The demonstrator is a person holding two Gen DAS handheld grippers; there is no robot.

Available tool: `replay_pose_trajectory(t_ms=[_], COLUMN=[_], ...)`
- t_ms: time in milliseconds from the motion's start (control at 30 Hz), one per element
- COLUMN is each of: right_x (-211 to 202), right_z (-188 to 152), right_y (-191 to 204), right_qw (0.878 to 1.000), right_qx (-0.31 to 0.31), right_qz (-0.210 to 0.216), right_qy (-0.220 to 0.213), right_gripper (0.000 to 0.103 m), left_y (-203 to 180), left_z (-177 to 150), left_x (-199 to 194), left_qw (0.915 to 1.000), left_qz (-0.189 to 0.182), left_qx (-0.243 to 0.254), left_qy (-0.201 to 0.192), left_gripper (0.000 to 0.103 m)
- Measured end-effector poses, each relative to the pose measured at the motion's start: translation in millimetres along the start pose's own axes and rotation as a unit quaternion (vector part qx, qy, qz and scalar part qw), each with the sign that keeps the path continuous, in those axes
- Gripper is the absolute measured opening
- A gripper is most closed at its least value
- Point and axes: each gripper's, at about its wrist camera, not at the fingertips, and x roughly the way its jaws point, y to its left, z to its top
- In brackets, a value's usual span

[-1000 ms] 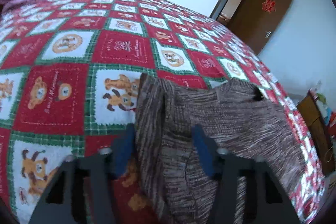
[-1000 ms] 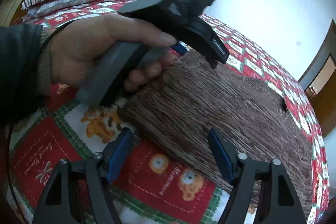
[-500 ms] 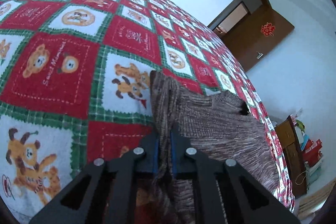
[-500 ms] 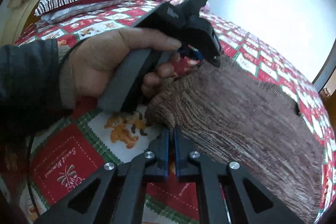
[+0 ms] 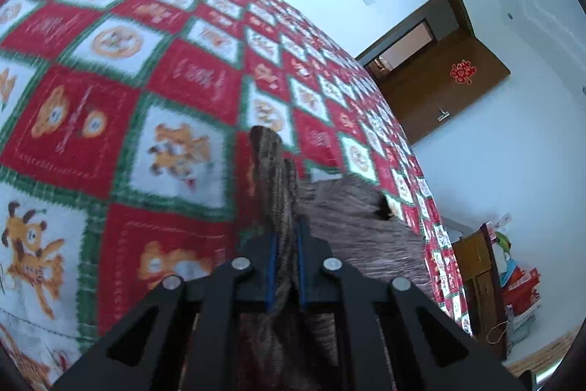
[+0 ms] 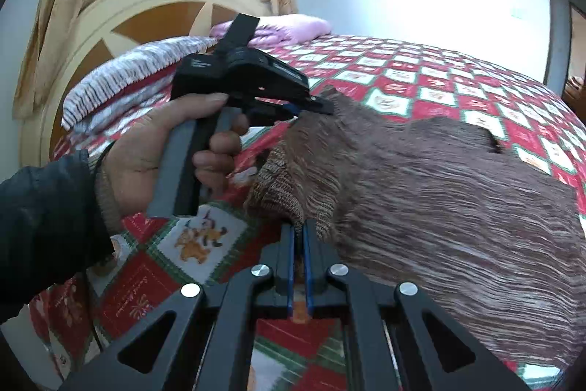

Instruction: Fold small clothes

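Note:
A brown knitted sweater (image 6: 439,178) lies on the bed, its near edge lifted off the quilt. My right gripper (image 6: 298,229) is shut on the near corner of that ribbed edge. My left gripper (image 5: 285,229) is shut on the far corner of the same edge, and a bunched fold of sweater (image 5: 274,178) stands up between its blue pads. In the right wrist view a person's hand (image 6: 154,152) holds the left gripper (image 6: 311,105), its tips pinching the sweater's edge. The body of the sweater (image 5: 359,229) still rests flat on the bed.
A red, green and white patchwork quilt (image 5: 110,105) with bear pictures covers the bed. A striped pillow (image 6: 139,68) and a folded pink blanket (image 6: 289,28) lie by the round headboard (image 6: 110,17). A brown door (image 5: 439,79) stands open beyond the bed, with cluttered furniture (image 5: 487,262) beside it.
Both grippers went from open to shut on the sweater's near edge, then rose and rolled, lifting that edge off the quilt.

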Motion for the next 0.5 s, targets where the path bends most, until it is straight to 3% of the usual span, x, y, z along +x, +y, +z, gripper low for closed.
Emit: replay_pose_trajectory(t_ms=[500], right_x=[-68.3], right_z=[-12.9], right_y=[-82.1], right_qw=[0.996], right_qx=[0.077], right_qz=[-0.016], right_qy=[-0.037], right_gripper=[0.003], left_y=[-111.9], left_z=[0.9], left_x=[29.6], left_qw=[0.9965], left_qz=[-0.032], left_qx=[0.077], left_qy=[0.007], left_gripper=[0.009])
